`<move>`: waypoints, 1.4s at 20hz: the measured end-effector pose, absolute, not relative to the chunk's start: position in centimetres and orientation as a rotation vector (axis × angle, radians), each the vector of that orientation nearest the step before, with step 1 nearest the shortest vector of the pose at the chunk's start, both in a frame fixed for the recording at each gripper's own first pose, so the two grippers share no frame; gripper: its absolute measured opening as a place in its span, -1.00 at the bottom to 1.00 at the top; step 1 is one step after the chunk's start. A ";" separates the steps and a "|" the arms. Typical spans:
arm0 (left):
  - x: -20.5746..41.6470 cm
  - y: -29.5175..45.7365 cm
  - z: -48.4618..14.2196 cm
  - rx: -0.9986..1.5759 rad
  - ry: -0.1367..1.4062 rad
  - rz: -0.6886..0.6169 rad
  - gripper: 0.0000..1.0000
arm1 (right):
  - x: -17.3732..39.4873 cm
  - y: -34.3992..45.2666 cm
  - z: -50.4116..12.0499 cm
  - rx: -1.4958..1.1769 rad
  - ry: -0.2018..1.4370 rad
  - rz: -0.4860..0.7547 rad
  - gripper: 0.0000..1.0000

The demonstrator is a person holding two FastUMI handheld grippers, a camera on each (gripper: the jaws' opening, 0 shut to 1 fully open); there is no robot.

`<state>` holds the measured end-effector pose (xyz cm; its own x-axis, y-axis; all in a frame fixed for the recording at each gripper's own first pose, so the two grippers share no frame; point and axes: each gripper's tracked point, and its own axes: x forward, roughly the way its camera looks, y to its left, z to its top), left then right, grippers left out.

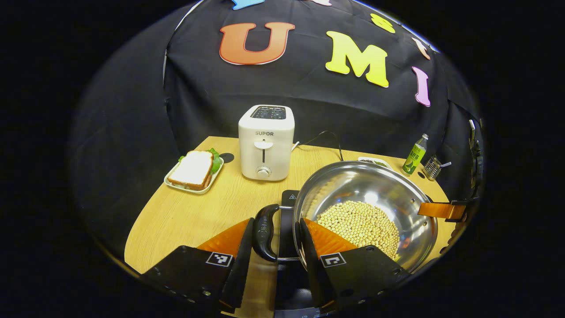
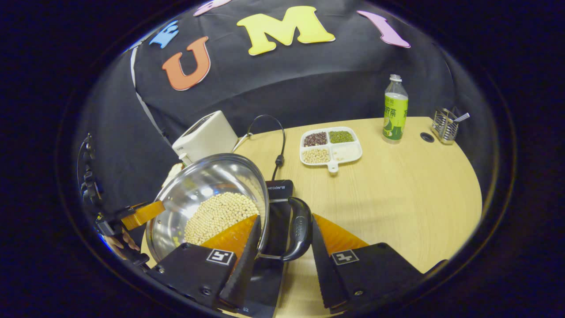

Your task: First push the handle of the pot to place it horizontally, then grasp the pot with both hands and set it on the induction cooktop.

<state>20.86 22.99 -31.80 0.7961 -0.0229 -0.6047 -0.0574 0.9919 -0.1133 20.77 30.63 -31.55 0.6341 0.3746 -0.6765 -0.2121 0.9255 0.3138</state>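
A steel pot [image 1: 366, 185] holding soybeans [image 1: 359, 221] is over the black induction cooktop [image 1: 289, 196] near the table's front. My left gripper [image 1: 277, 221] is shut across the pot's black loop handle [image 1: 265, 232], one finger outside the handle and one inside the rim. In the right gripper view the pot [image 2: 203, 181] tilts slightly above the cooktop [image 2: 278, 187]. My right gripper [image 2: 286, 218] is shut the same way on the opposite handle [image 2: 301, 229]. Each view shows the other gripper at the pot's far rim. Whether the pot rests on the cooktop I cannot tell.
A white toaster [image 1: 266, 141] and a plate with a sandwich [image 1: 194, 170] stand at the back left of the wooden table [image 2: 397, 198]. A divided dish of beans [image 2: 331, 148], a green bottle [image 2: 395, 110], a wire holder [image 2: 446, 126] and a black cable [image 2: 279, 132] lie behind.
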 end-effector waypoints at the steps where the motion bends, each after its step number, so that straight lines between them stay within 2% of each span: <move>1: 21.1 23.1 -31.8 -0.121 0.639 0.023 0.17 | 20.7 30.6 -31.8 0.237 0.818 0.349 0.36; 4: 21.0 24.3 -31.5 -0.071 0.609 0.078 0.36 | 21.2 29.6 -31.5 0.284 0.779 0.357 0.66; 5: 21.1 24.7 -31.1 -0.054 0.589 0.096 0.65 | 21.6 29.1 -31.0 0.286 0.747 0.350 0.72; 7: 20.8 25.2 -30.3 -0.033 0.562 0.137 0.89 | 21.9 28.1 -30.1 0.268 0.695 0.350 0.87; 8: 20.7 25.4 -29.7 -0.020 0.542 0.157 0.94 | 21.9 27.7 -29.5 0.271 0.670 0.355 0.94; 14: 18.6 24.6 -25.5 0.038 0.465 0.197 0.94 | 20.1 24.2 -26.4 0.261 0.578 0.326 0.93; 20: 14.8 20.3 -19.1 -0.007 0.335 0.142 0.94 | 16.1 19.2 -20.6 0.161 0.423 0.283 0.93; 23: 13.4 17.4 -14.8 0.016 0.264 0.072 0.95 | 13.4 16.4 -17.4 0.149 0.352 0.257 0.92; 28: 10.4 15.6 -10.1 0.075 0.239 0.143 0.94 | 9.9 10.0 -12.4 0.144 0.271 0.184 0.90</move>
